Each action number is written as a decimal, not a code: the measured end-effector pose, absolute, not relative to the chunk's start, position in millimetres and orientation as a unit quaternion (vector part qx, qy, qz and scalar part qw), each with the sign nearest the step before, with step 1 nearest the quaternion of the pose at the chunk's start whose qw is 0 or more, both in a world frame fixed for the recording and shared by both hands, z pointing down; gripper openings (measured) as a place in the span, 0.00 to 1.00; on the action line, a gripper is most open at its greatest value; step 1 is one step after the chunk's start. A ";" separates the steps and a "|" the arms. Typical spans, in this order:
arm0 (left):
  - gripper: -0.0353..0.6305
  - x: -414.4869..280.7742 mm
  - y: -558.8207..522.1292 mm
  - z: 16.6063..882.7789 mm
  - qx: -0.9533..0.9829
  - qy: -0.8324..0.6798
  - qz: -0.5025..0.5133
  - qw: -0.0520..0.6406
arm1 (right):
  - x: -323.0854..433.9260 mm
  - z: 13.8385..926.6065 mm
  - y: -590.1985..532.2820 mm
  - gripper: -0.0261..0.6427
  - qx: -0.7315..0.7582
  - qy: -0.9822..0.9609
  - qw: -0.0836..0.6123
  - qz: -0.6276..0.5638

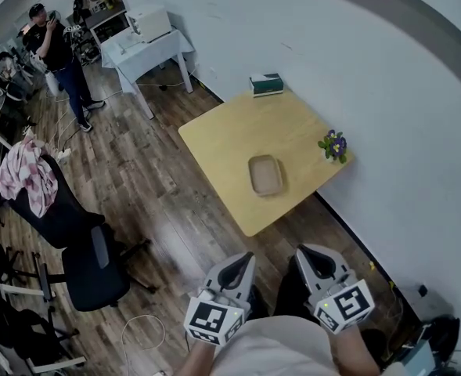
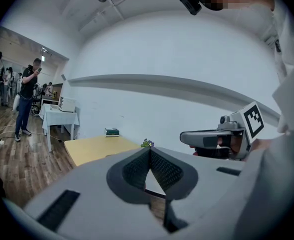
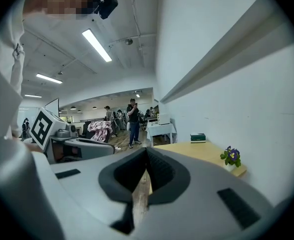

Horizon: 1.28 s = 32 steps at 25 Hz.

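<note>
My left gripper (image 1: 243,259) and right gripper (image 1: 305,254) are held side by side close to my body, over the wood floor and short of the near edge of a light wooden table (image 1: 238,139). Both are shut, tips touching, with nothing between them. On the table lie a shallow tan tray (image 1: 265,175), a small pot of purple flowers (image 1: 334,145) and a green box (image 1: 266,84). In the left gripper view the shut left gripper (image 2: 149,151) points toward the table (image 2: 94,148), with the right gripper (image 2: 206,138) beside it. The right gripper (image 3: 146,151) faces the flowers (image 3: 231,155).
A white wall (image 1: 387,92) runs along the table's right side. A black office chair (image 1: 89,249) with pink cloth (image 1: 27,175) stands left. A white table (image 1: 148,49) and a standing person (image 1: 58,53) are at the far left. A cable (image 1: 140,331) lies on the floor.
</note>
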<state>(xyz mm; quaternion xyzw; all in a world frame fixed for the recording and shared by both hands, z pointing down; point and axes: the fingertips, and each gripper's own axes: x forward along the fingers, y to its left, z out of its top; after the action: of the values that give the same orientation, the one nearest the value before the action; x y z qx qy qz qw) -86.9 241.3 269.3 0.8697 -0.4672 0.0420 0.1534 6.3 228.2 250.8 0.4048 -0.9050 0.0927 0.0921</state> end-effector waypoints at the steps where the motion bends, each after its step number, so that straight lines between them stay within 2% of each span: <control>1: 0.06 -86.5 241.4 270.1 0.870 -0.467 0.042 0.154 | 3.8 251.3 228.5 0.05 0.401 -0.907 0.095 0.091; 13: 0.06 -84.6 211.8 268.1 0.853 -0.496 0.047 0.156 | 1.0 252.3 193.4 0.05 0.359 -0.922 0.105 0.095; 32: 0.06 -36.5 140.3 262.3 0.810 -0.563 0.056 0.153 | 35.4 251.5 103.6 0.05 0.273 -0.951 0.110 0.095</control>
<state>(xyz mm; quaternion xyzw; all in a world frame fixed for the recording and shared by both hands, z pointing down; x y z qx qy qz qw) -36.5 140.3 262.3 0.8101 -0.5632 0.0558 0.1533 35.4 103.6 251.5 0.2727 -0.9510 0.0952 0.1102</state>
